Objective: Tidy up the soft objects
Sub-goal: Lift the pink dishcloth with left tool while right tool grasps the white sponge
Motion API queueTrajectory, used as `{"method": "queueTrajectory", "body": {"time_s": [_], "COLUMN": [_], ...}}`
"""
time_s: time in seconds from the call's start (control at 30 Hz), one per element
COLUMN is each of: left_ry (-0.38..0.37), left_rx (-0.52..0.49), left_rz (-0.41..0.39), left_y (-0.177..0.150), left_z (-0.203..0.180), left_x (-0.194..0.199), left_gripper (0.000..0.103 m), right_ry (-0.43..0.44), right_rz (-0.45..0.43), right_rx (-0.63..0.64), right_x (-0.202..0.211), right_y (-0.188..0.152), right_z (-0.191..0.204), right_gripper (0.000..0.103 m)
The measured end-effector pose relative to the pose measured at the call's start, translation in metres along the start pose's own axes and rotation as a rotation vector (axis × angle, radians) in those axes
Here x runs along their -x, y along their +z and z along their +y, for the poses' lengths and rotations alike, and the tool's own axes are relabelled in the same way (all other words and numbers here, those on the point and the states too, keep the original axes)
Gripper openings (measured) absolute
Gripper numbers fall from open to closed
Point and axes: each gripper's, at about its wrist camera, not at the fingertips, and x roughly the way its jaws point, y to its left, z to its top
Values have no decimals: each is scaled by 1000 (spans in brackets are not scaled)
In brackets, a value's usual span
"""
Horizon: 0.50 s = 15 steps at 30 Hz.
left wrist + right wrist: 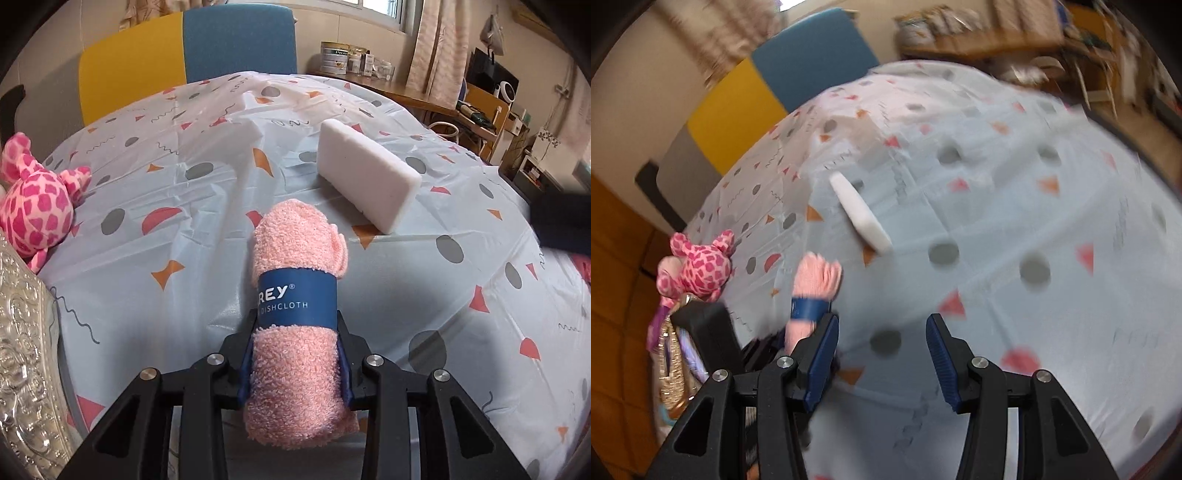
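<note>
My left gripper [297,332] is shut on a rolled pink dishcloth [295,240] with a blue paper band, and the roll sticks out forward past the fingers above the table. The same dishcloth [816,275] appears in the right wrist view, left of my right gripper [882,321]. That gripper stands open with only tablecloth showing between its blue pads. A white sponge block [365,173] stands on its long edge just beyond the roll; the sponge [860,214] is ahead and left of the right gripper. A pink spotted plush toy [35,206] lies at the table's left edge.
A patterned plastic tablecloth [184,258] covers the table. An embossed silver container [26,350] sits at the near left, below the plush. Yellow [133,70] and blue [240,37] chair backs stand behind the far edge. A cluttered wooden desk [406,88] is at the back right.
</note>
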Motion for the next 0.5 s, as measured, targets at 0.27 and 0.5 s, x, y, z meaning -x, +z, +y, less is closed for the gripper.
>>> {"method": "queueTrajectory", "body": {"time_s": [0.27, 0.5], "left_ry": [-24, -38], "left_rx": [19, 30], "left_rz": [-13, -22], "left_y": [-2, -3], "left_z": [4, 6], "left_x": [0, 0], "left_gripper": [37, 38], "right_ry": [-41, -154], "right_rz": [38, 118], "right_rx": [249, 332], "right_x": [-55, -117], "right_y": [65, 79], "right_z": [46, 55], "right_gripper": [50, 26]}}
